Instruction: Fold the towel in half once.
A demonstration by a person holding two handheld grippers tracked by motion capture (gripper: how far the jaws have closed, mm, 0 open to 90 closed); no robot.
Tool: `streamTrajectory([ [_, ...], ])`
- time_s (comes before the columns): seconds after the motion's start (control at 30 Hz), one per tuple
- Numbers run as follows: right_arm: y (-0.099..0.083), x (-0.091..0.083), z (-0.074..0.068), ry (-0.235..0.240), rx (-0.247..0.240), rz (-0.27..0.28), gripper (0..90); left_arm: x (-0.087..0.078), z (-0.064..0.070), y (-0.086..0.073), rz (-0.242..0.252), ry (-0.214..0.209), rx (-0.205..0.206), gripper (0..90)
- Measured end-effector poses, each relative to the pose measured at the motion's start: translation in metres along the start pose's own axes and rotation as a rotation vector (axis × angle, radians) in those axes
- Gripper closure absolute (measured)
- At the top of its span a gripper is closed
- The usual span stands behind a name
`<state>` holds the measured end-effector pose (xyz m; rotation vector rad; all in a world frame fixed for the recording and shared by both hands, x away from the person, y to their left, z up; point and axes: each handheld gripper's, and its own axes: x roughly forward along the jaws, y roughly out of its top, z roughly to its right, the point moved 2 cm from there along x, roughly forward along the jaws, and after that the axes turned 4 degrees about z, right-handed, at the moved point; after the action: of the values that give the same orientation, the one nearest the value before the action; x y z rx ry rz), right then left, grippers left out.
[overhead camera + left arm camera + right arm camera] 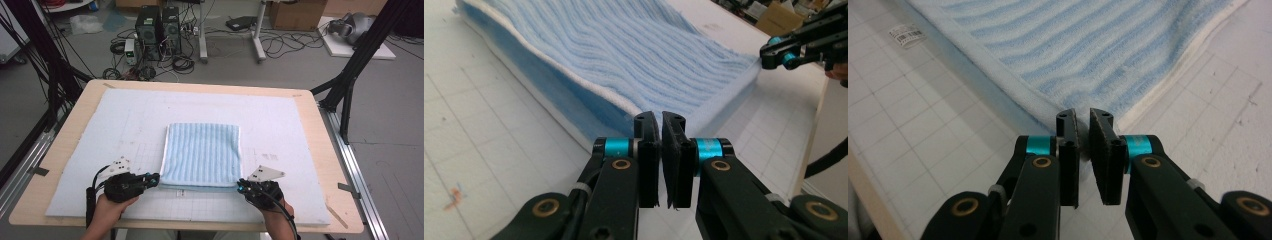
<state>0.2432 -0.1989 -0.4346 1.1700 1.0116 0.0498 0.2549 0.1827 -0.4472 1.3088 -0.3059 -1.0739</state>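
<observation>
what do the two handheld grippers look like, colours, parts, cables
Both the left gripper and the right gripper are black, with two flat black jaws on black link arms. Each jaw mount carries a turquoise metal sleeve, and brass-coloured rings mark the pivots. A grey three-cornered plate tops each gripper, and a black cable trails back from each past the person's bare forearms.

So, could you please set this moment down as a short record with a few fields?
work in hand: folded blue striped towel, both near corners gripped
towel state: lies flat, folded, on the white mat
left gripper: at the towel's near left corner, jaws closed on it
right gripper: at the towel's near right corner, jaws closed on it
support: wooden table under the mat
background: computer towers and cables on the floor
</observation>
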Motion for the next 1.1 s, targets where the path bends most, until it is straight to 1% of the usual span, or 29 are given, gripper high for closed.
streamTrajectory([
  [0.03,-0.001,0.000,0.000,0.005,0.003,-0.008,82.5,0.001,0.000,-0.002,-0.011,-0.003,-0.003,85.0],
  [0.07,-0.002,0.000,0.000,0.000,0.002,-0.016,82.1,0.002,0.001,-0.004,-0.023,-0.006,-0.006,84.9],
  [0.1,-0.004,0.000,0.000,0.001,0.005,-0.033,79.6,0.004,0.000,-0.005,-0.041,-0.005,-0.004,84.5],
  [0.13,-0.005,0.001,0.001,-0.009,0.009,-0.047,74.9,0.005,-0.001,-0.006,-0.048,0.007,0.003,82.6],
  [0.17,-0.006,0.002,0.002,-0.022,0.010,-0.044,69.7,0.005,-0.001,-0.005,-0.043,0.021,-0.002,74.5],
  [0.2,-0.006,0.001,0.004,-0.027,0.032,-0.032,66.4,0.005,-0.002,-0.004,-0.033,0.030,0.000,66.9],
  [0.27,-0.004,-0.001,0.008,-0.027,0.078,0.019,63.8,0.004,-0.005,0.001,-0.007,0.061,0.026,60.1],
  [0.33,0.001,0.000,0.010,-0.013,0.092,0.068,64.9,0.005,-0.009,0.005,0.014,0.068,0.033,58.4],
  [0.4,0.006,0.008,0.010,0.006,0.088,0.089,67.6,0.008,-0.013,0.010,0.021,0.074,0.029,57.4],
  [0.43,0.007,0.013,0.008,0.016,0.091,0.085,68.9,0.010,-0.014,0.012,0.023,0.079,0.028,57.5],
  [0.47,0.008,0.019,0.006,0.028,0.082,0.075,69.8,0.012,-0.015,0.013,0.025,0.080,0.026,57.5],
  [0.53,0.005,0.031,0.003,0.042,0.057,0.026,71.5,0.016,-0.018,0.016,0.025,0.078,0.026,57.6],
  [0.57,0.003,0.036,0.003,0.037,0.044,-0.002,71.8,0.017,-0.020,0.018,0.023,0.084,0.021,57.6],
  [0.63,0.000,0.035,0.005,0.039,0.047,-0.011,72.0,0.021,-0.023,0.020,0.029,0.085,0.012,57.9],
  [0.7,-0.001,0.030,0.006,0.024,0.028,-0.044,71.8,0.025,-0.027,0.023,0.028,0.089,0.002,58.3],
  [0.73,-0.002,0.028,0.007,0.030,0.033,-0.050,71.4,0.027,-0.028,0.024,0.024,0.090,0.000,58.4],
  [0.8,-0.001,0.026,0.008,0.026,0.024,-0.067,69.9,0.032,-0.032,0.026,0.014,0.095,-0.002,58.6],
  [0.83,0.000,0.026,0.008,0.026,0.022,-0.069,67.8,0.034,-0.034,0.027,0.011,0.095,-0.002,58.6],
  [0.87,0.002,0.027,0.009,0.039,0.027,-0.063,64.7,0.036,-0.037,0.028,0.007,0.100,0.001,58.7],
  [0.9,0.004,0.027,0.011,0.057,0.044,-0.038,62.4,0.038,-0.039,0.029,0.004,0.104,-0.005,58.7],
  [0.93,0.007,0.028,0.013,0.071,0.060,0.001,61.5,0.040,-0.042,0.030,0.004,0.108,-0.004,58.7],
  [0.97,0.011,0.029,0.016,0.069,0.066,0.030,60.5,0.042,-0.044,0.031,0.004,0.113,-0.005,58.7],
  [1.03,0.019,0.033,0.023,0.049,0.056,0.069,60.5,0.044,-0.048,0.033,0.007,0.120,-0.002,58.6],
  [1.1,0.027,0.042,0.033,0.029,0.070,0.084,59.7,0.046,-0.052,0.035,0.013,0.126,0.007,58.6],
])
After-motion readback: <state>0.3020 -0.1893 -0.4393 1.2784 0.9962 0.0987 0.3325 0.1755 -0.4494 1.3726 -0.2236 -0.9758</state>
